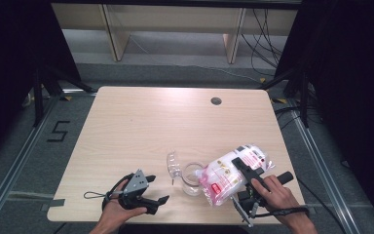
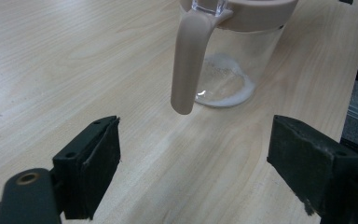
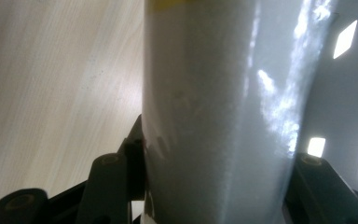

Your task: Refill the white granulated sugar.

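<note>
My right gripper point(image 3: 214, 196) clamps a plastic bag point(image 3: 214, 107) packed with fine white grains. The bag rises between my two black jaws, which press against its left and right sides at the bottom of the picture. A yellow strip crosses the bag's top edge. Glare streaks its shiny film. A pale wooden table point(image 3: 51, 84) lies at the left.
</note>
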Demonstrator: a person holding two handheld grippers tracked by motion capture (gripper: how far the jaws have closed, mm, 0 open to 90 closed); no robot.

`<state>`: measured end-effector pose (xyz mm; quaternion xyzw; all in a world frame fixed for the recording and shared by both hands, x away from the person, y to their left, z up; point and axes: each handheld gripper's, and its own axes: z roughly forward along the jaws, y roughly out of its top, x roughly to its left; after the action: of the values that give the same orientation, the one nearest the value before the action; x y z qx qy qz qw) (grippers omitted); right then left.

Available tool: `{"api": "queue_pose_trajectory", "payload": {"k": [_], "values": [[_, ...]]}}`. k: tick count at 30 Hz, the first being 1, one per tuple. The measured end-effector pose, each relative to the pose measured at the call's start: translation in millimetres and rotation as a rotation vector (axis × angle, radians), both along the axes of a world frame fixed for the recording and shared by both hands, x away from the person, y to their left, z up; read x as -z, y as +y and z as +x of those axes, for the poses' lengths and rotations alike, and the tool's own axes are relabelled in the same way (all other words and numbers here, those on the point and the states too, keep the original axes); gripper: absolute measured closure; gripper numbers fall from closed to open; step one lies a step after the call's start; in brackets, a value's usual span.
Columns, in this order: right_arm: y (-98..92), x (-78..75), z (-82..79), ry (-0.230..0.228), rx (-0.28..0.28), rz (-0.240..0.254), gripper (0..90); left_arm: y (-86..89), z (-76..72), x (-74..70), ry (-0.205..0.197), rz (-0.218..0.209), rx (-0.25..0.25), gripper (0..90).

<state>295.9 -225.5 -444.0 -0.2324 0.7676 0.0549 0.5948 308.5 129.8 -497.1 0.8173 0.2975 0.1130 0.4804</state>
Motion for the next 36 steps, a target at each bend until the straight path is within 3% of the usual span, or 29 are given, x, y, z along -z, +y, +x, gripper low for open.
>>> {"api": "queue_pose_trajectory", "payload": {"k": [6, 7, 8, 9, 13, 14, 15, 18, 24, 26, 30, 36], "values": [[1.5, -1.7, -1.4, -0.013, -0.005, -0.013, 52.1, 0.0, 0.0, 0.0, 0.001, 0.001, -0.001, 16.6], [1.9, -2.0, -1.3, -0.017, -0.007, -0.020, 52.1, 1.6, 0.8, -0.5, -0.006, 0.029, 0.005, 16.5], [1.9, -2.0, -1.3, -0.017, -0.007, -0.020, 52.1, 1.6, 0.8, -0.5, -0.006, 0.029, 0.005, 16.5], [2.2, -2.7, -1.7, -0.014, 0.002, -0.030, 52.1, 0.1, 0.0, 0.0, -0.001, 0.000, 0.001, 16.5], [2.1, -2.9, -1.8, -0.021, 0.000, -0.042, 52.2, 0.7, 0.3, -0.2, -0.002, 0.010, 0.004, 16.5], [2.1, -3.4, -1.5, -0.025, -0.005, -0.049, 52.3, 2.3, 1.1, -0.7, -0.008, 0.037, 0.009, 16.5], [2.0, -3.6, -1.8, -0.035, -0.007, -0.055, 52.3, 1.0, 0.4, -0.3, -0.006, 0.020, 0.004, 16.6], [1.0, -2.3, -3.4, -0.027, 0.018, -0.042, 52.4, 0.8, 0.4, -0.1, -0.006, 0.019, 0.004, 16.5], [3.0, -3.6, -1.4, -0.053, -0.012, -0.060, 52.5, 1.3, 0.5, -0.5, -0.007, 0.022, 0.004, 16.5], [3.7, -4.2, -0.7, -0.053, -0.017, -0.071, 52.6, 0.0, 0.0, -0.1, -0.003, 0.002, -0.002, 16.6], [2.6, -3.3, -2.6, -0.051, 0.012, -0.053, 52.7, 0.0, -0.1, 0.0, -0.006, 0.007, 0.001, 16.5], [3.6, -6.6, -0.8, -0.057, -0.018, -0.066, 52.8, 0.7, 0.1, -0.4, -0.005, 0.010, 0.001, 16.5]]}}
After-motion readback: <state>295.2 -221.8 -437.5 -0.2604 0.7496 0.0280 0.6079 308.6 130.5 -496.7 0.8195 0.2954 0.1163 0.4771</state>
